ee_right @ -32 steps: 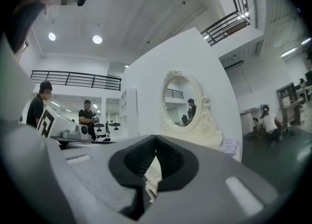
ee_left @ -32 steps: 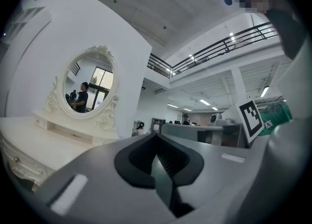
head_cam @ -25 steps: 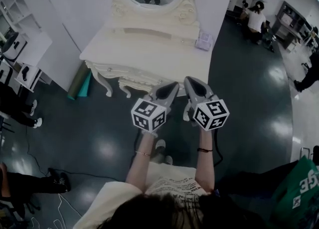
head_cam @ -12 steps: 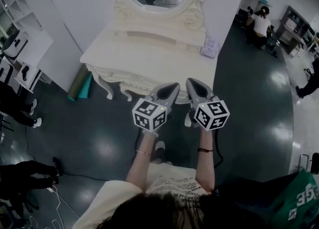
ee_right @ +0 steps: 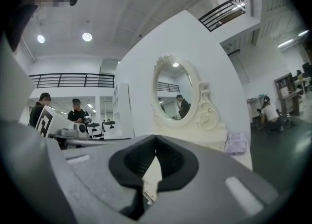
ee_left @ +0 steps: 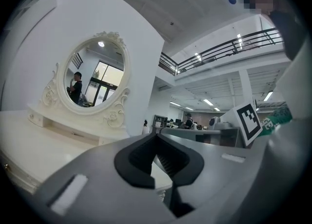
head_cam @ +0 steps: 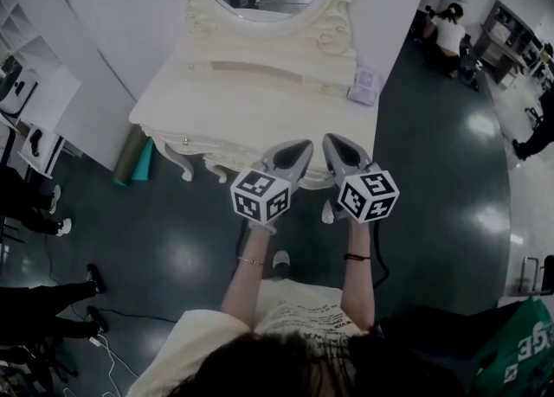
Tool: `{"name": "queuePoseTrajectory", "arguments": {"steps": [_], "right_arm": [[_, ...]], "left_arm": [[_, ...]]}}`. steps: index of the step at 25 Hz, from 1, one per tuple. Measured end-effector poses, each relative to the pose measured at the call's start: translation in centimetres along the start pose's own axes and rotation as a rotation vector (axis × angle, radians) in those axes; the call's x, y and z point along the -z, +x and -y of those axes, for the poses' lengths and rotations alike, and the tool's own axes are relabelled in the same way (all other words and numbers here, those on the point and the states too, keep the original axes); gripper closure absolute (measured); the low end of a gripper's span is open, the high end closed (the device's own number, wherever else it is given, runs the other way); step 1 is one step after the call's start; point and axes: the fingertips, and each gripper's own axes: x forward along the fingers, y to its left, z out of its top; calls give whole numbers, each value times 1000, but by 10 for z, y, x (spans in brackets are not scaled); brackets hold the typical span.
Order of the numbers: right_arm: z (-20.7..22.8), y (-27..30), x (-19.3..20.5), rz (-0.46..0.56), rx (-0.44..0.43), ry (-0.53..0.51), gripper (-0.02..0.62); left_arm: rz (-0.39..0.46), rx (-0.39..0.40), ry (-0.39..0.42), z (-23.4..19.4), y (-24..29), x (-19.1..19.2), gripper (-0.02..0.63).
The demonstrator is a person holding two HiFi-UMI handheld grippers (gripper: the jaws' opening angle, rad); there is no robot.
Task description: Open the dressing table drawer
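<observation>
Nothing is opened yet: the drawer is sitting shut under the front edge of the counter. The left gripper and right gripper are hovering at that edge, fingers pressed together on nothing. Gripping and pulling are remaining.

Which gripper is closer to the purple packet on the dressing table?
The right gripper: the packet lies at the right edge of the table; the left gripper sits farther left.

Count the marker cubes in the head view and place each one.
2. One black-and-white marker cube sits on the left gripper, the other on the right gripper, side by side at the cream dressing table's front edge. None looks hidden.
</observation>
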Motion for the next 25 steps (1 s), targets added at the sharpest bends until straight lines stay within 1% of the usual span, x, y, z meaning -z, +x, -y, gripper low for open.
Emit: {"name": "queuePoseTrajectory", "arguments": {"steps": [13, 20, 25], "right_arm": [[17, 45, -3, 5, 65, 0, 592], [26, 55, 5, -3, 94, 28, 592], [32, 64, 10, -25, 107, 41, 592]], "left_arm": [[-4, 51, 1, -48, 21, -10, 607], [-21, 72, -9, -59, 26, -4, 607], [-34, 75, -34, -68, 31, 1, 607]]}}
